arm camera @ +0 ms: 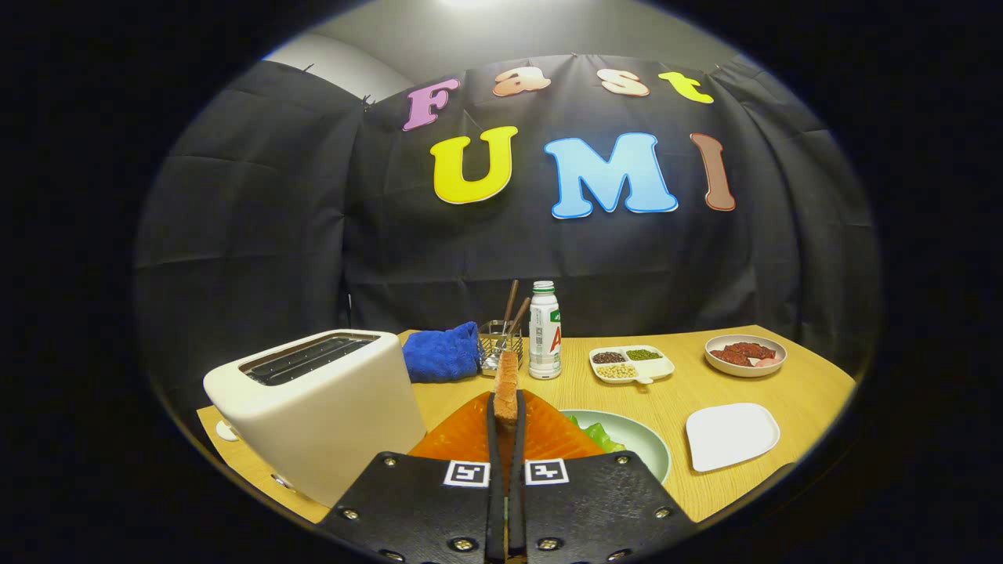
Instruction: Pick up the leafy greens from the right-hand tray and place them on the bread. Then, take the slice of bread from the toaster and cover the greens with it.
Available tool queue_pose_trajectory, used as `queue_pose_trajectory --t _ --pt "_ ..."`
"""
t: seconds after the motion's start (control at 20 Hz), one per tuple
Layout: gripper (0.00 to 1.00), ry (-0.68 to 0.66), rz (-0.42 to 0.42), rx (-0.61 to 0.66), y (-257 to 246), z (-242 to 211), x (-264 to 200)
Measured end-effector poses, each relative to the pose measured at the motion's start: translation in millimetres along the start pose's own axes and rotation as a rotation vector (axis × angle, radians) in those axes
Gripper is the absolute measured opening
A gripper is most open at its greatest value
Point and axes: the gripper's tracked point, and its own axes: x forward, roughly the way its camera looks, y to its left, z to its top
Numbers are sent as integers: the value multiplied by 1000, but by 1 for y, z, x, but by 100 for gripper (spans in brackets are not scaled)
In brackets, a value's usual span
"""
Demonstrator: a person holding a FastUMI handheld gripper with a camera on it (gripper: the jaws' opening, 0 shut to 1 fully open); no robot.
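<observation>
My gripper [506, 423] is shut on a slice of bread [506, 388], held upright on edge between both fingers, above the table. To the left stands the cream toaster [321, 407], its slots showing dark from here. Just right of the fingers, on a pale green plate [639, 442], a bit of leafy green [597, 435] shows, partly hidden by the gripper body. An orange mat [548, 435] lies under and ahead of the fingers. A white square tray [731, 435] sits further right with nothing on it.
Beyond the fingers stand a white bottle [544, 330], a wire holder with sticks [500, 345] and a blue cloth [443, 352]. A divided dish of beans [631, 364] and a bowl of meat [744, 354] lie at the back right on the wooden table [807, 384].
</observation>
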Motion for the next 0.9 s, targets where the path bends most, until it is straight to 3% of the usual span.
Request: queue_pose_trajectory --t 0.4,0.55,0.9 --pt "2 29 -52 -3 -24 -18 6" --pt "9 40 -79 -18 -36 -22 6" --pt "13 87 -128 -45 -63 -35 11"
